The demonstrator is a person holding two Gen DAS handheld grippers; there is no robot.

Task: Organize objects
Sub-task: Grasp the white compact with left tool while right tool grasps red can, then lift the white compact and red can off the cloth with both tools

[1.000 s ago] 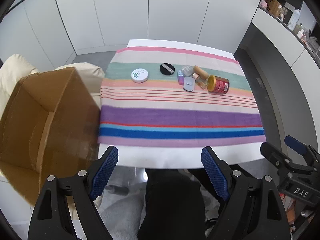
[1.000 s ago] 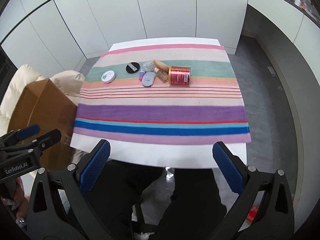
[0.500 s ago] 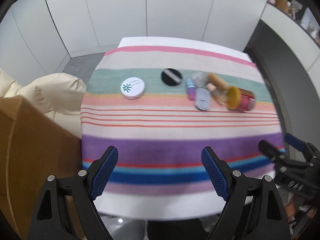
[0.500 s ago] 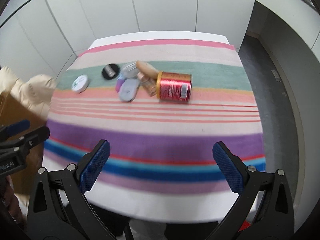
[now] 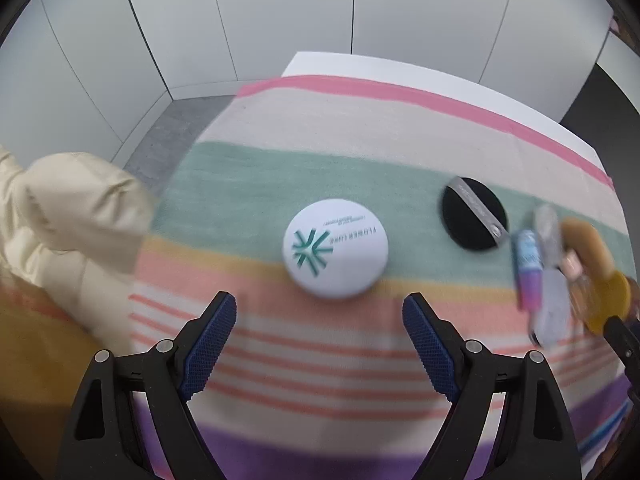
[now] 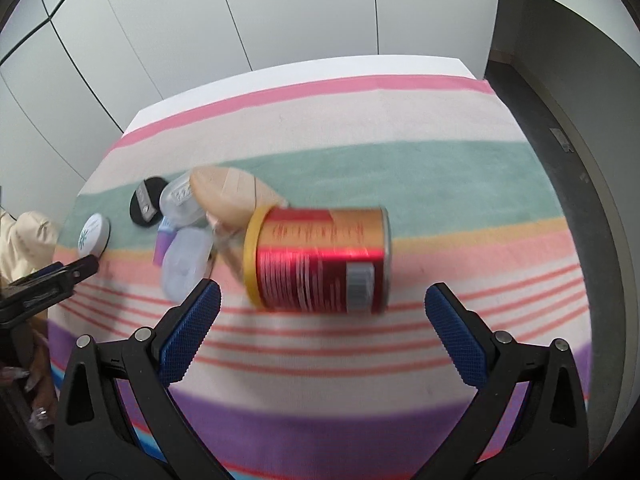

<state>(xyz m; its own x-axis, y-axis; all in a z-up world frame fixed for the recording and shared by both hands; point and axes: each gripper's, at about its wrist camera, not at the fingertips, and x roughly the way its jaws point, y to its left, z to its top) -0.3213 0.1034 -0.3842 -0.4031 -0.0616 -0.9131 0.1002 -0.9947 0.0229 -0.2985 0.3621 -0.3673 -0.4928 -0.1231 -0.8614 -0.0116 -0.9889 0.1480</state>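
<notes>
The left tongs (image 5: 320,316) are spread wide and hold nothing. Off to their left lies a cream cushion (image 5: 76,216), beside the striped cloth (image 5: 320,364) that covers the bench (image 5: 320,62). Straight ahead of them, just beyond the tips, a white round compact (image 5: 335,249) lies flat on the cloth. Farther to their right lies a black round puff (image 5: 472,218), then a blurred cluster with a purple tube (image 5: 529,270).

The right tongs (image 6: 322,302) are also wide apart and empty. To their left front lie a translucent case (image 6: 186,260) and a tan bottle (image 6: 232,196), touching one another. Directly ahead, near the tips, a red can (image 6: 320,260) with a yellow lid lies on its side, lid toward the left.
</notes>
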